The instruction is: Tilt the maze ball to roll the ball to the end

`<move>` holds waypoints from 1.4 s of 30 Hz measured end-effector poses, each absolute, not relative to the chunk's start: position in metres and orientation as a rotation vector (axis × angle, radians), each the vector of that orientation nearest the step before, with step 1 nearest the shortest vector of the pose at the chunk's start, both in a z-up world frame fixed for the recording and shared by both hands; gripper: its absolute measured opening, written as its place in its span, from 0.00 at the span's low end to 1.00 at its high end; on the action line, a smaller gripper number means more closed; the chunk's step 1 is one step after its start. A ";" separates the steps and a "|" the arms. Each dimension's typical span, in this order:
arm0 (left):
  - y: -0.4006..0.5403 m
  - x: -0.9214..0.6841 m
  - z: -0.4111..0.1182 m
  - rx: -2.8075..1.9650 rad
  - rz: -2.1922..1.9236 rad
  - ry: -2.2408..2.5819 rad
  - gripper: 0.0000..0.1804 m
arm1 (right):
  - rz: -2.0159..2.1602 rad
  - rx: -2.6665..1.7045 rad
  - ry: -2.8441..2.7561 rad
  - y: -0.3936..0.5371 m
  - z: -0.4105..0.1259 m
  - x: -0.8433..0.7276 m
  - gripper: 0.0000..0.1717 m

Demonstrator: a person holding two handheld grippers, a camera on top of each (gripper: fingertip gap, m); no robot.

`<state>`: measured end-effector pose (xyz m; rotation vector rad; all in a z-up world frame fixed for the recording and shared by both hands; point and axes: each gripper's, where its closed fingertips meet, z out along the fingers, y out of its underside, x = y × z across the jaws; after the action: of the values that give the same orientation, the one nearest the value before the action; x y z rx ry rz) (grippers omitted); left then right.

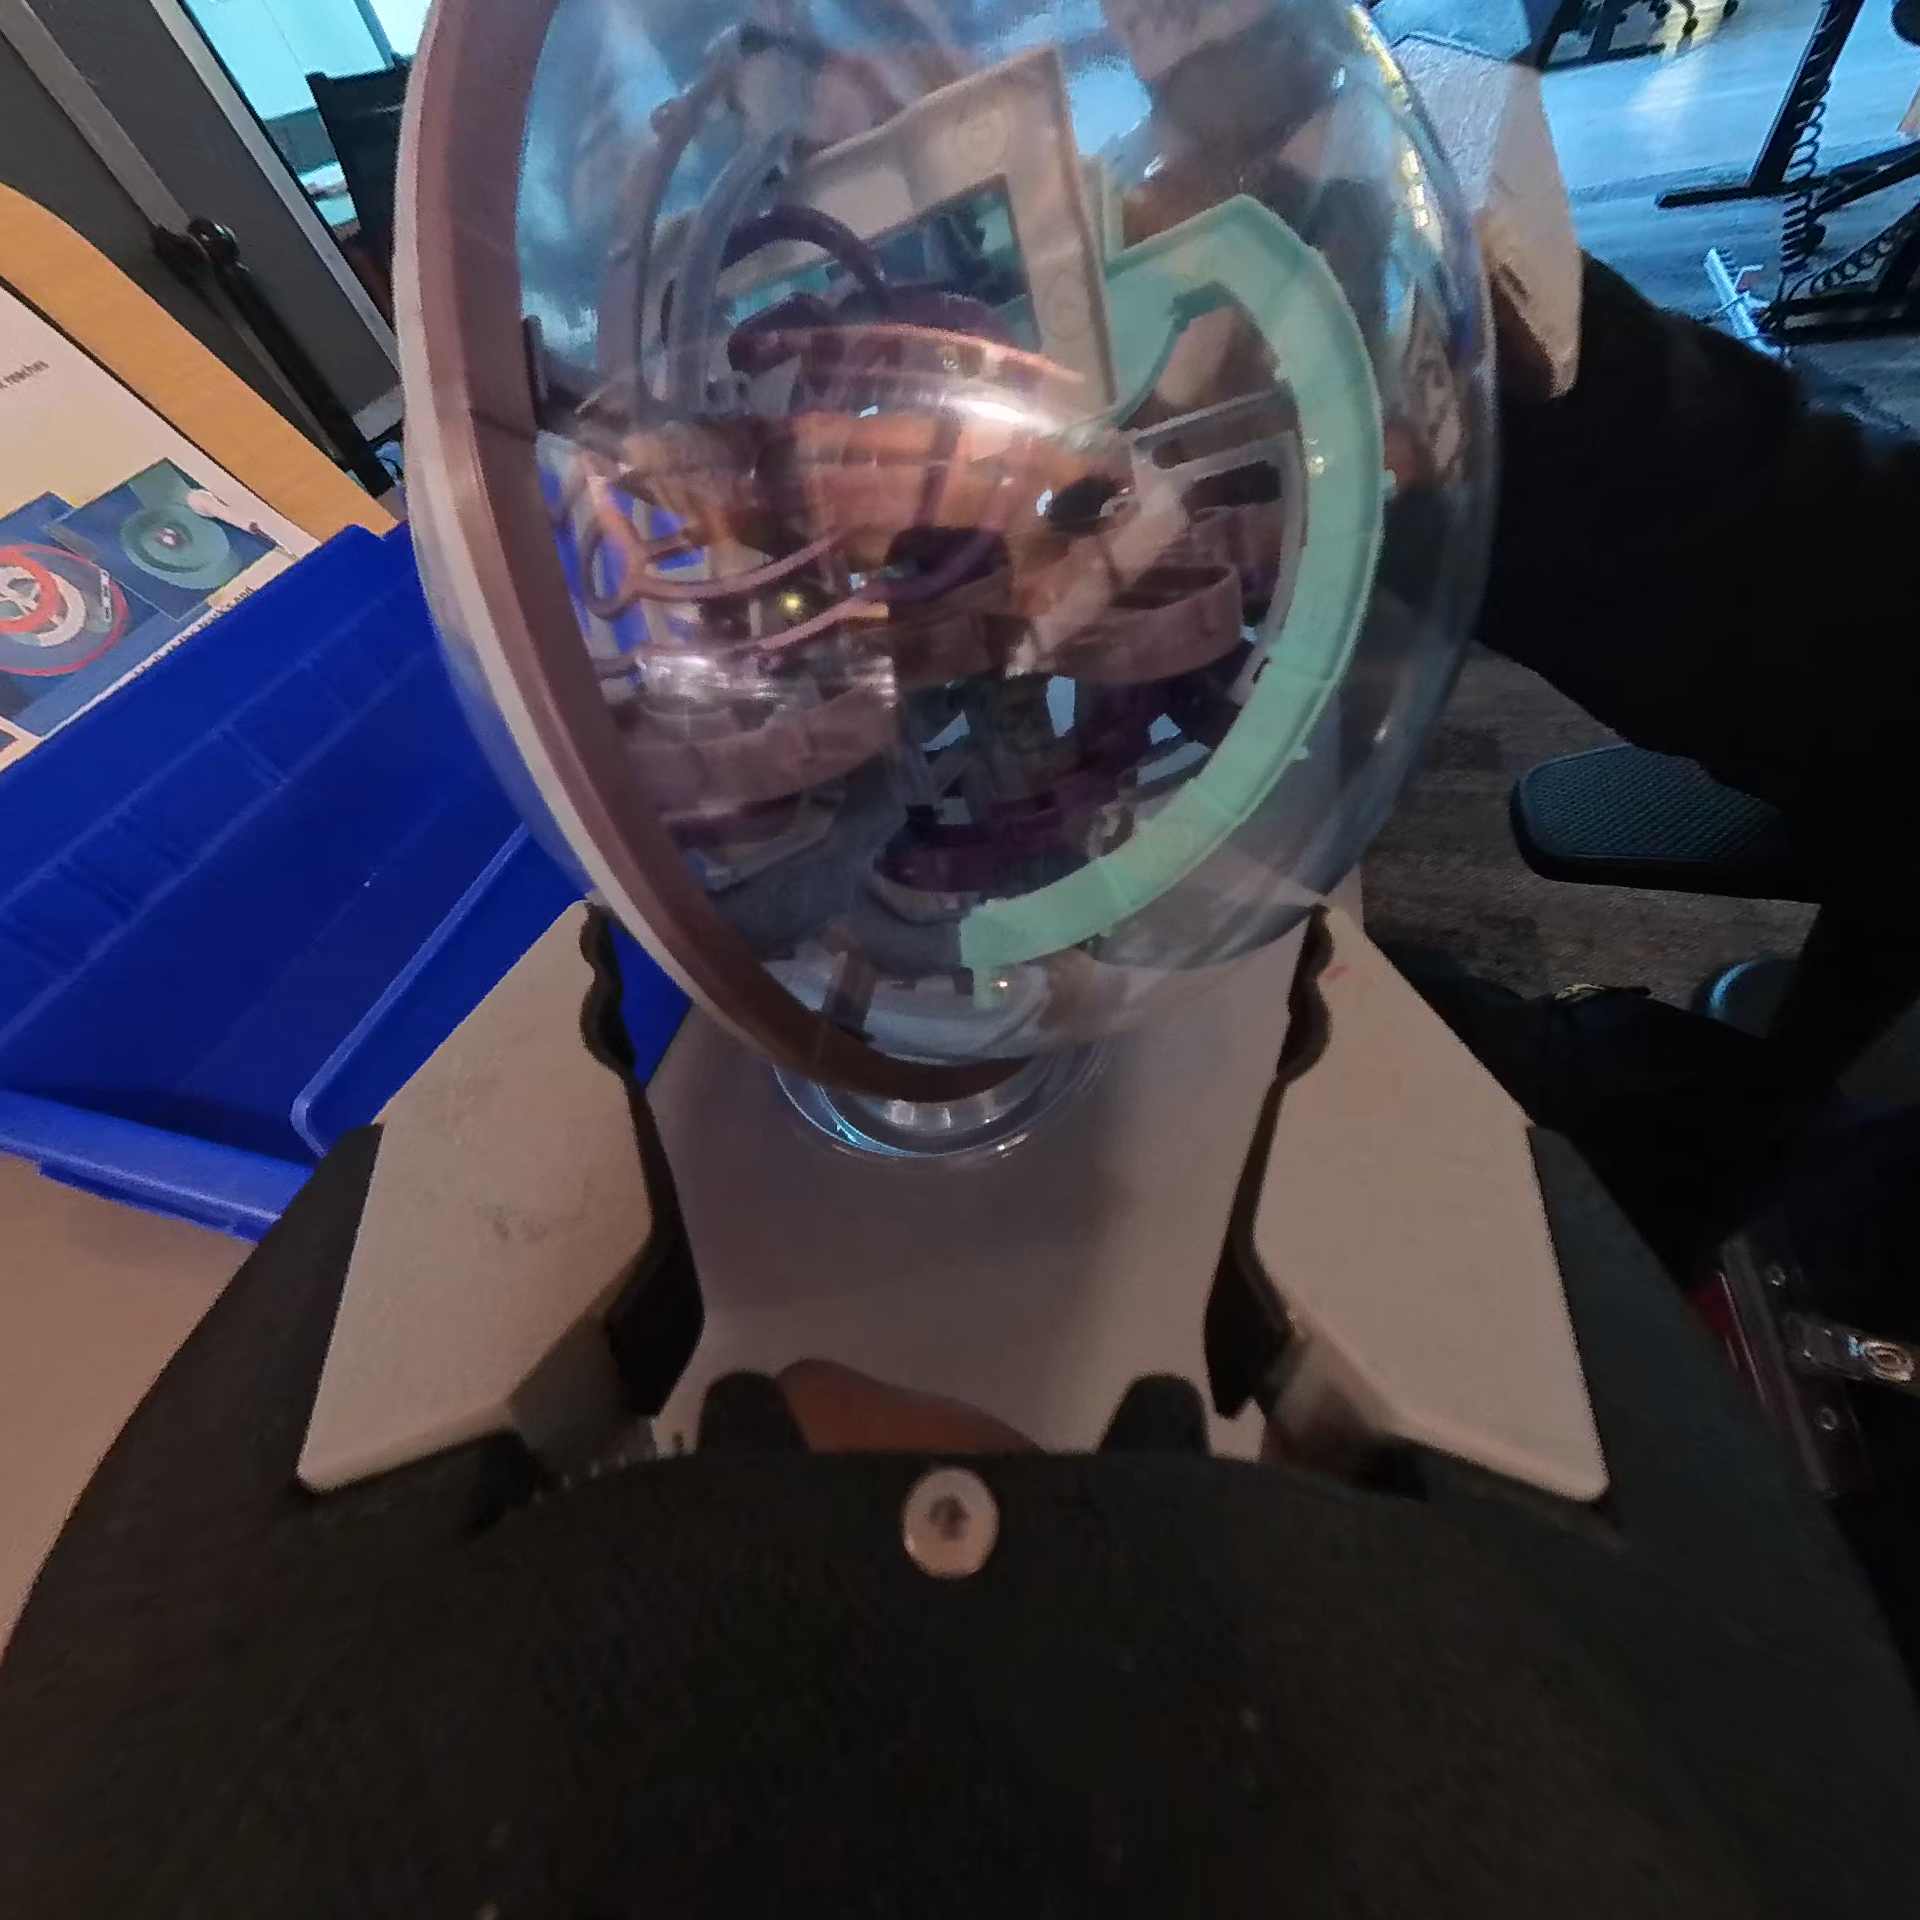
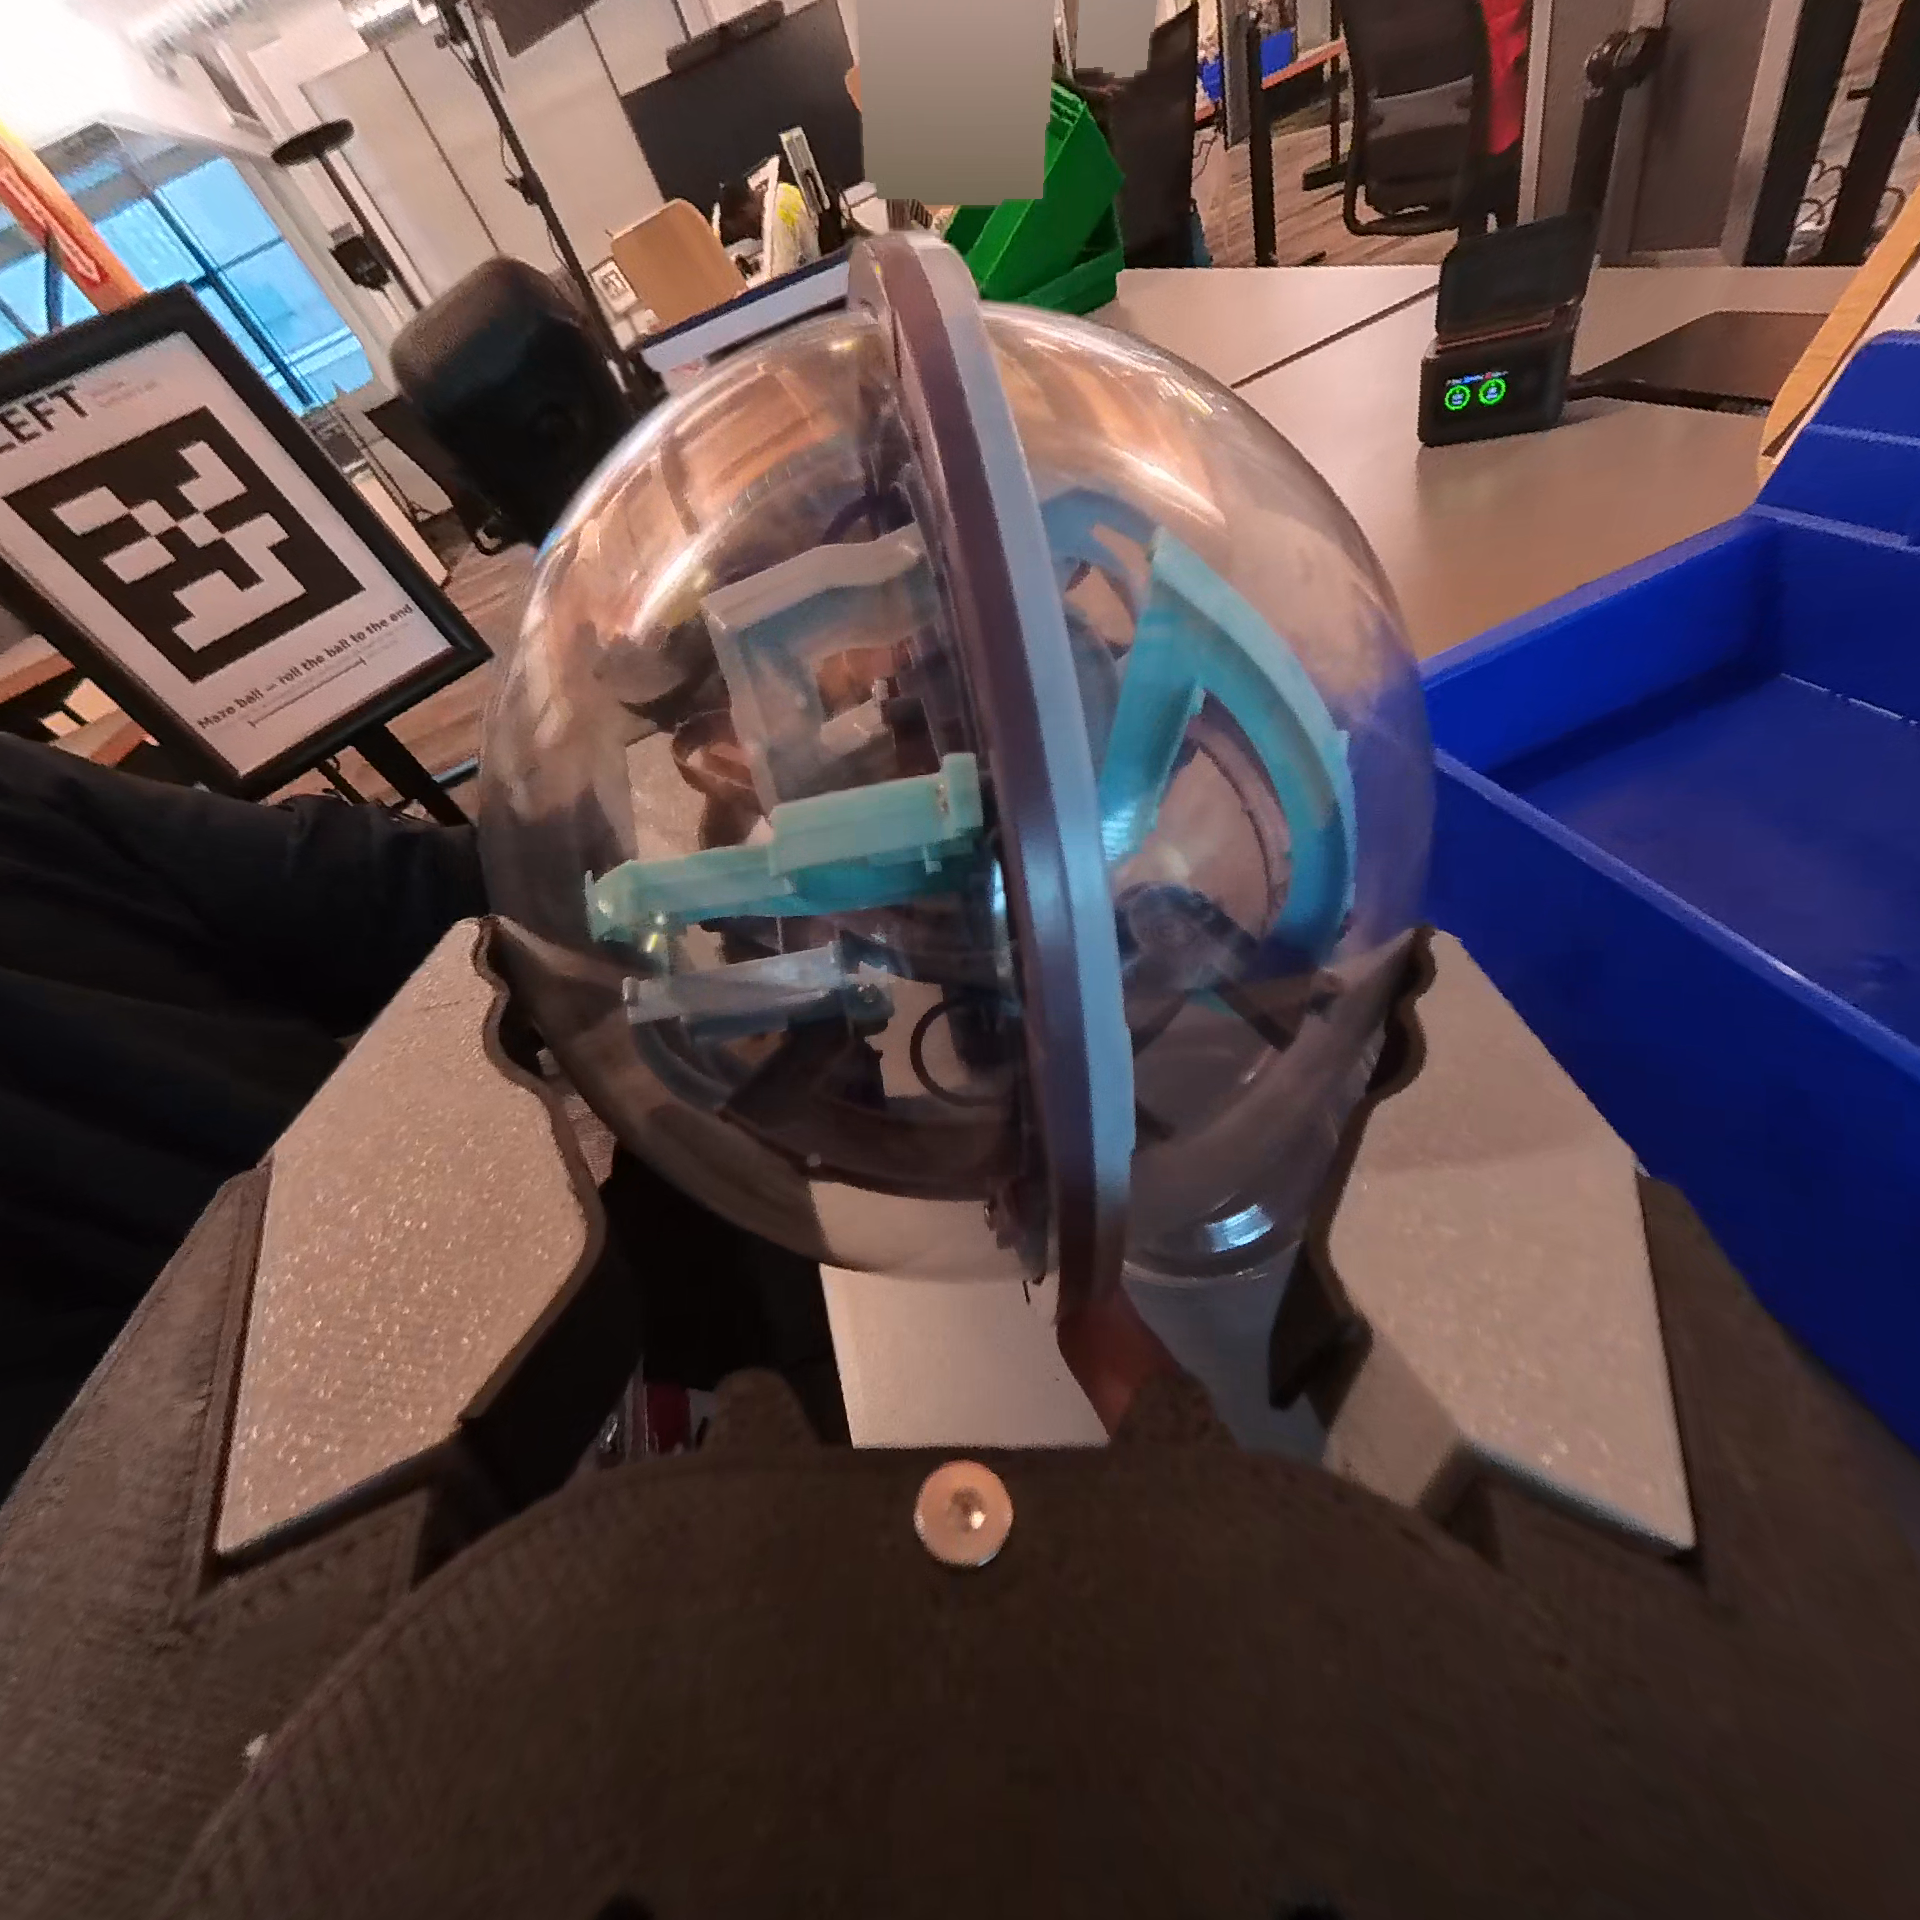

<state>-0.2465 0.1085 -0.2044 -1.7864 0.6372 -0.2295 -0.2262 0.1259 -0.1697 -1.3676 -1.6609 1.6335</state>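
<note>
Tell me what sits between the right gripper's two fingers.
The clear maze ball fills that stretch in the right wrist view: both fingers of the right gripper meet its lower sides, with its dark seam ring running upright between them.

Maze ball — clear glossy plastic shell; blue bin — smooth plastic.

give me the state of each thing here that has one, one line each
clear plastic maze sphere with a dark seam ring: lifted, ring tilted near upright
left claw: closed on the sphere's lower part
right claw: closed on the sphere, a finger on each side
blue plastic bin: open-topped
small black device with a lit screen: on
</note>
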 end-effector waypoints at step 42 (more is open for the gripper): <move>0.111 -0.235 -0.198 -1.756 -0.242 0.620 0.68 | 1.446 -1.239 -1.574 0.121 -0.132 -0.224 0.91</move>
<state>-0.2348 0.1113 -0.1984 -1.7557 0.6196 -0.2425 -0.2236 0.1208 -0.1322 -1.2387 -1.5743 1.4456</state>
